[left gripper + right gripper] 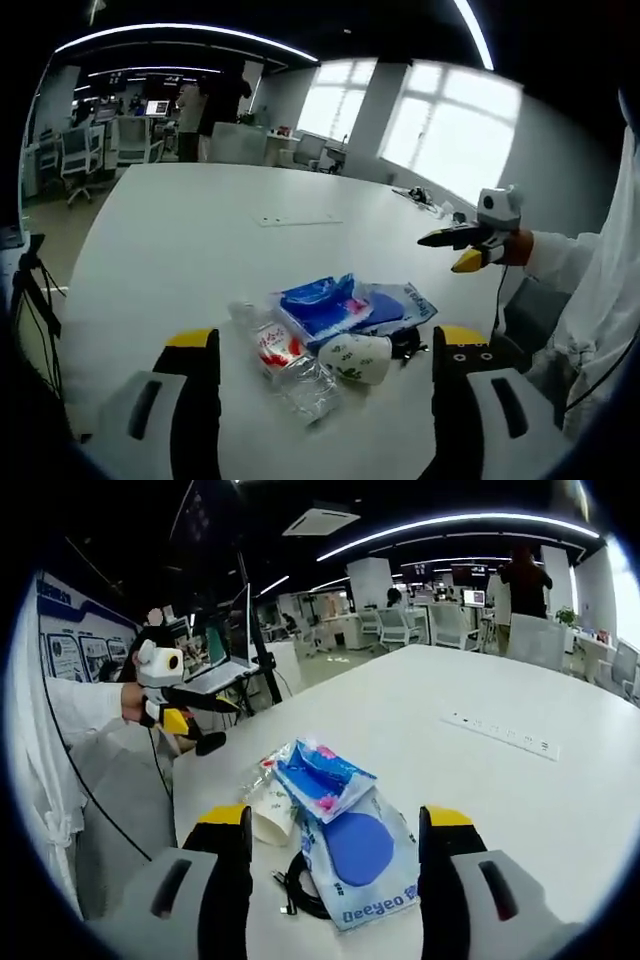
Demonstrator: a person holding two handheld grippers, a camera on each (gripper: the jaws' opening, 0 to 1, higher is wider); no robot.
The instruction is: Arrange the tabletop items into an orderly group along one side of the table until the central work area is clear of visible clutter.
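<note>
A small heap lies on the white table [190, 250] near its edge. It holds a clear bottle with a red label [285, 365], a blue packet [325, 303], a white wipes pack [405, 303], a patterned cup on its side [357, 358] and a black cable [405, 345]. My left gripper [325, 340] is open, hovering just short of the heap. The right gripper [462, 247] hangs to the right, off the table edge. In the right gripper view, my right gripper [335, 820] is open over the wipes pack [360, 855], blue packet [320, 775], cup [270, 810] and cable [300, 892]. The left gripper [188, 705] is at the left.
A flush socket strip [298, 219] [500, 732] sits in the tabletop beyond the heap. Office chairs [135, 140] and a standing person [215, 110] are past the table's far end. A laptop on a stand [225, 670] is beside the near edge.
</note>
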